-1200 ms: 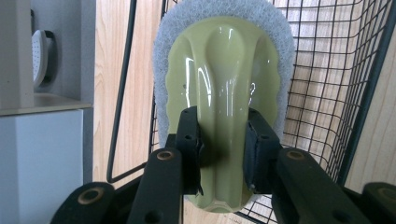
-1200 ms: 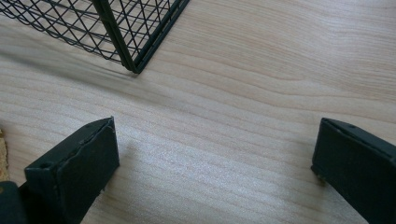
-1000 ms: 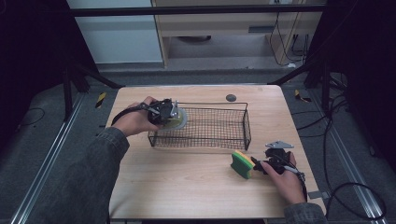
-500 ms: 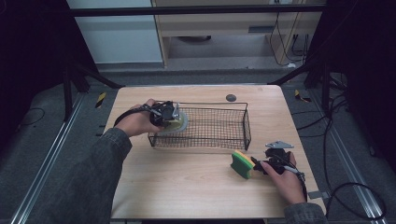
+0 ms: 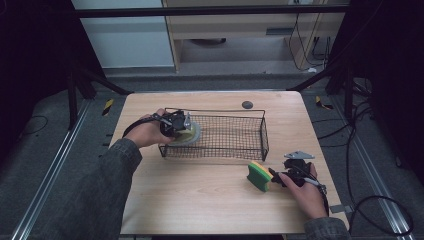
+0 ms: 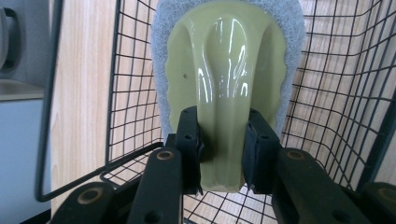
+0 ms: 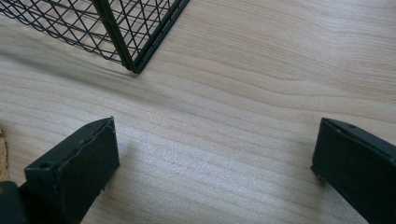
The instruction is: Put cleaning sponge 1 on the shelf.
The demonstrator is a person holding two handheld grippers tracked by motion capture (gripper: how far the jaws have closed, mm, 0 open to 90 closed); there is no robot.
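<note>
Wooden counter [image 5: 200, 200] up front, where the right gripper [image 5: 278, 177] is sitting with jaws spread wide, just beside a green-yellow sponge [image 5: 259, 176]. Farther back, the left gripper [image 6: 223, 154] is pinching a pale green scrubber [image 6: 226, 74] inside the wire basket's [image 5: 235, 150] left end.

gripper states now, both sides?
Left gripper: shut on the scrubber handle, inside the wire basket.
Right gripper: open, empty, over the table.
</note>
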